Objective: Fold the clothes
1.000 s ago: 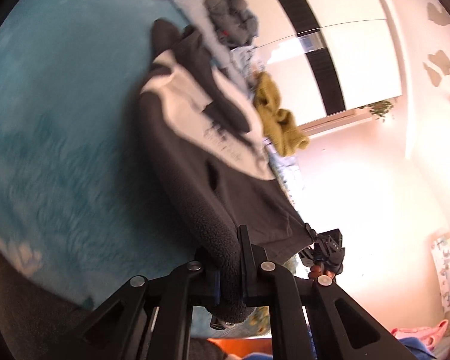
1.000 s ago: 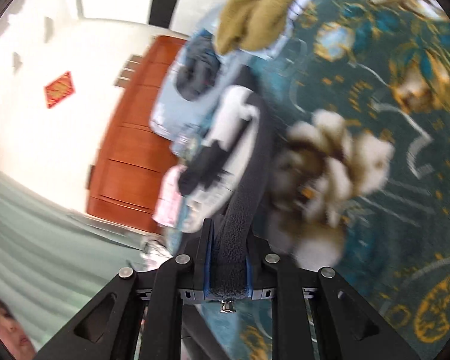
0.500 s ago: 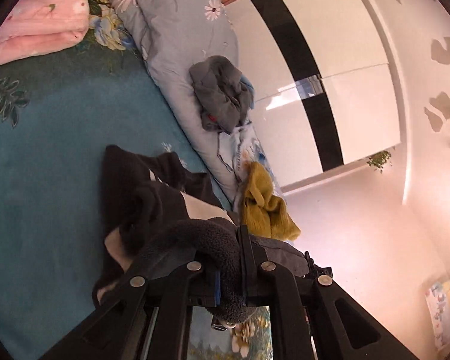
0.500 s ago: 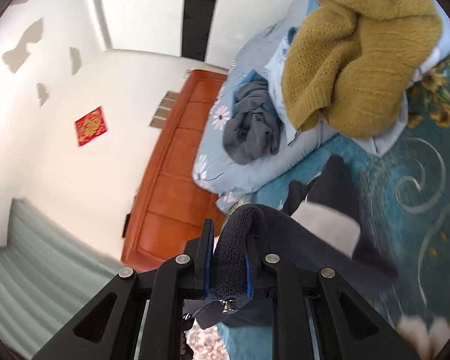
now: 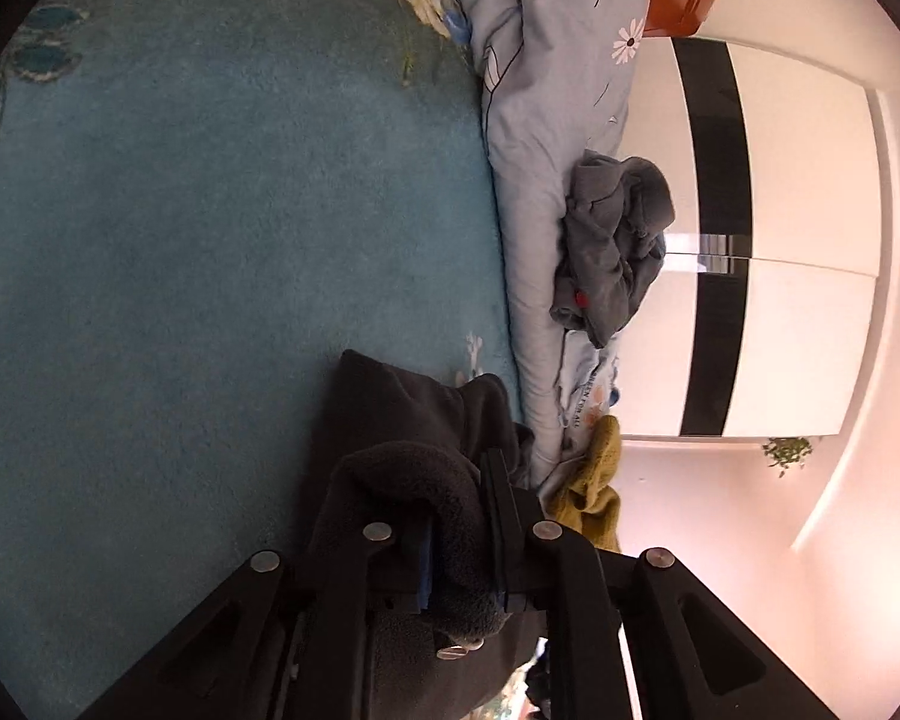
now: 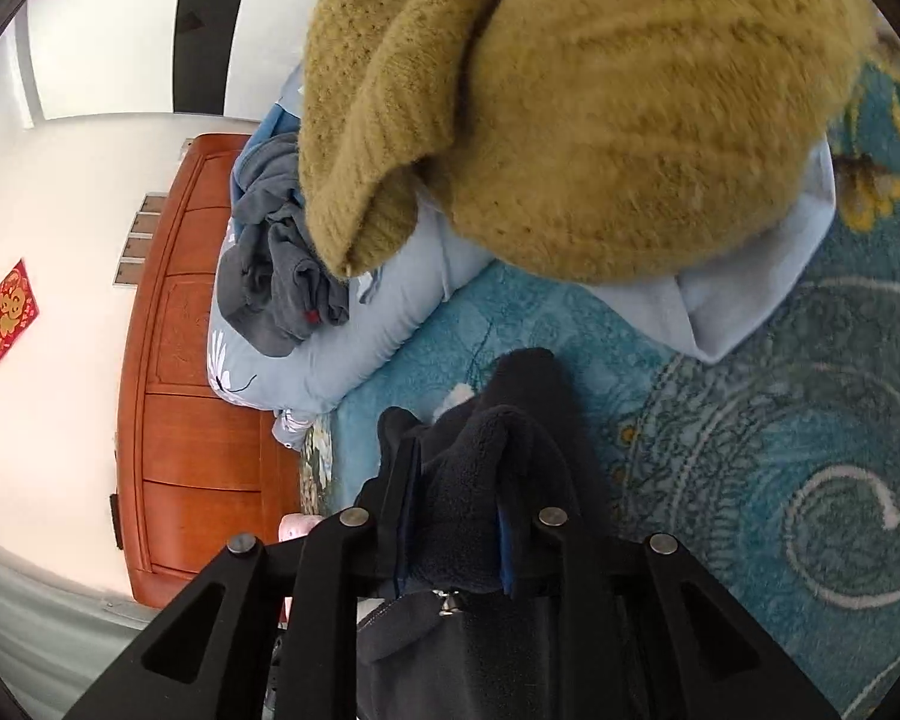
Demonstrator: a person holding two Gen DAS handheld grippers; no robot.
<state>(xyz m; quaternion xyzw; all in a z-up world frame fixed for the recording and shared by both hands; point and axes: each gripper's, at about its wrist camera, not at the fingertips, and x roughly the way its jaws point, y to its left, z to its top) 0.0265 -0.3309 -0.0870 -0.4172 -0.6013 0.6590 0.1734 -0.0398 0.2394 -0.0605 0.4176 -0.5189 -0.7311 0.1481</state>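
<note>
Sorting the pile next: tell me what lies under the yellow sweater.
The yellow sweater rests on a light blue garment and the pale blue quilt, over the teal blanket. Anything directly beneath it is covered.

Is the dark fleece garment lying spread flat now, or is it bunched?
Bunched. The dark fleece garment is humped between both shut grippers, the left gripper and the right gripper, not flat on the blanket.

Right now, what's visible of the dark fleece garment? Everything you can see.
The dark fleece garment is charcoal-black, thick and fuzzy. It is bunched on the teal bed cover, with a small white patch showing in the right wrist view. Both the left gripper and right gripper are shut on folds of it. Its full shape is hidden.
</note>
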